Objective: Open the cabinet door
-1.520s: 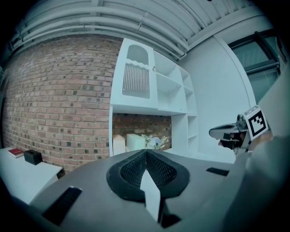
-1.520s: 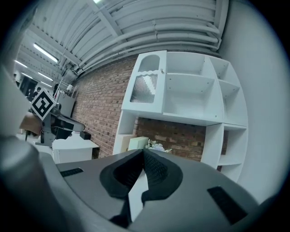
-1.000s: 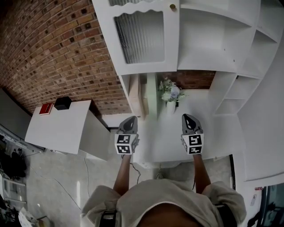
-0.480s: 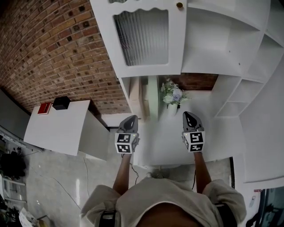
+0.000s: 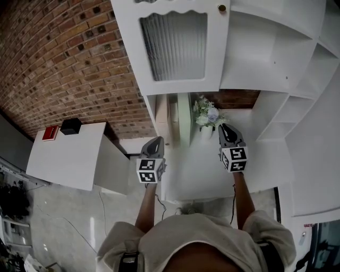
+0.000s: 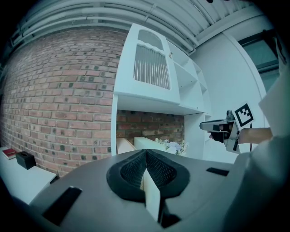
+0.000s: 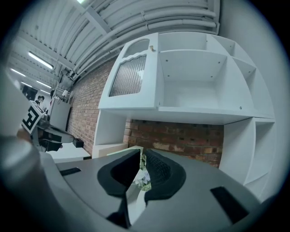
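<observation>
The white cabinet door (image 5: 175, 45) has a ribbed glass panel and a small brass knob (image 5: 221, 8) at its right edge. It hangs above and ahead of both grippers and seems to lie flat against the cabinet front. The door (image 7: 131, 74) and the knob (image 7: 153, 46) also show in the right gripper view. My left gripper (image 5: 155, 141) is shut with nothing in it, low and left of the door (image 6: 152, 68). My right gripper (image 5: 226, 128) is held under the knob side. Its jaws have just been opening to a thin slit, with nothing between them.
An open shelf compartment (image 5: 255, 48) sits right of the door, and taller shelves (image 5: 297, 106) stand further right. A vase of flowers (image 5: 206, 114) and leaning boards (image 5: 172, 114) stand in the niche below. A white side table (image 5: 69, 154) with a red box (image 5: 51, 133) is on the left.
Both grippers have moved forward toward the cabinet, the right one further and higher. The cabinet door looks the same.
</observation>
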`<state>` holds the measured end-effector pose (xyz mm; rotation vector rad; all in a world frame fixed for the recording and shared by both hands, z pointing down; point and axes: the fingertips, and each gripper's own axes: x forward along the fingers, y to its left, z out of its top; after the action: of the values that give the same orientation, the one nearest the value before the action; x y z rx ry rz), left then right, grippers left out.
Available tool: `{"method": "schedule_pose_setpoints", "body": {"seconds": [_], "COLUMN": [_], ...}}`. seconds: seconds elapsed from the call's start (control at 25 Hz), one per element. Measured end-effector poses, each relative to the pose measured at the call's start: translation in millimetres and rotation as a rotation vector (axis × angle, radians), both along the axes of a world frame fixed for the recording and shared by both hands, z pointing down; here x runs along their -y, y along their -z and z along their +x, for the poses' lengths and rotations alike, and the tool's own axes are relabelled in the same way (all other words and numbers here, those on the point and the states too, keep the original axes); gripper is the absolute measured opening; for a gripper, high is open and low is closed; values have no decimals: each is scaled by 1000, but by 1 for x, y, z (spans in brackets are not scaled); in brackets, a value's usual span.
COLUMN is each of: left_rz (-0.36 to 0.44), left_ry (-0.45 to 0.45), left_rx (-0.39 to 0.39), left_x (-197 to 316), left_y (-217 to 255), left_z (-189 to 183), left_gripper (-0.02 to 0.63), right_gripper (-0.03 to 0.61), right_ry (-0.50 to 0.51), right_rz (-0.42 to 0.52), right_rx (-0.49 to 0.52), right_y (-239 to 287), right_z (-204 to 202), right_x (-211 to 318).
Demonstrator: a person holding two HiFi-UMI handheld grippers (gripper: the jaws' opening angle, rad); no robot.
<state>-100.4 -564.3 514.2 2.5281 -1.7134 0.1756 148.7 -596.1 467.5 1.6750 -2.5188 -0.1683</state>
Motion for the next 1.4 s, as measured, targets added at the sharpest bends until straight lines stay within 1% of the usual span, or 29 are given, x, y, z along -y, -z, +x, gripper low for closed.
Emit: {"method": "schedule_pose_setpoints", "body": {"seconds": [0.08,0.28,0.48,0.52,0.56,0.76,0.96,1.24,1.4], "left_rz": [0,-3,1,3,2,-2,3,3,6], "left_ry": [-4,-2,-2,-1,0,-2,1,9,16], "left_rx": [-1,-1,-8,-10,-12,-12,-6,-1,0], "left_x": [1,2,3,2,2,-2,-5,-8,-11], "left_y": [0,-2,1,0,-1,-1,1,0,1], "left_z": [0,-8,-10,-11,-12,-16,-21,-25,-27], "left_gripper": [28,28,28,28,28,28,28,28,28], "right_gripper": [76,191,270,272,289,327,331,353,357], "right_ry": [7,47,95,103,110,137,150,220,234], "right_rz": [9,54,110,119,128,176,198,180,177], "right_rx": [1,23,30,30,30,26,48,68,89], "right_y": [10,48,90,98,105,148,178,181,180], "right_z": [0,-12,-24,-26,-29,-40,-45,-54,-57], "right_x": [8,28,48,52,56,75,91,99,103]}}
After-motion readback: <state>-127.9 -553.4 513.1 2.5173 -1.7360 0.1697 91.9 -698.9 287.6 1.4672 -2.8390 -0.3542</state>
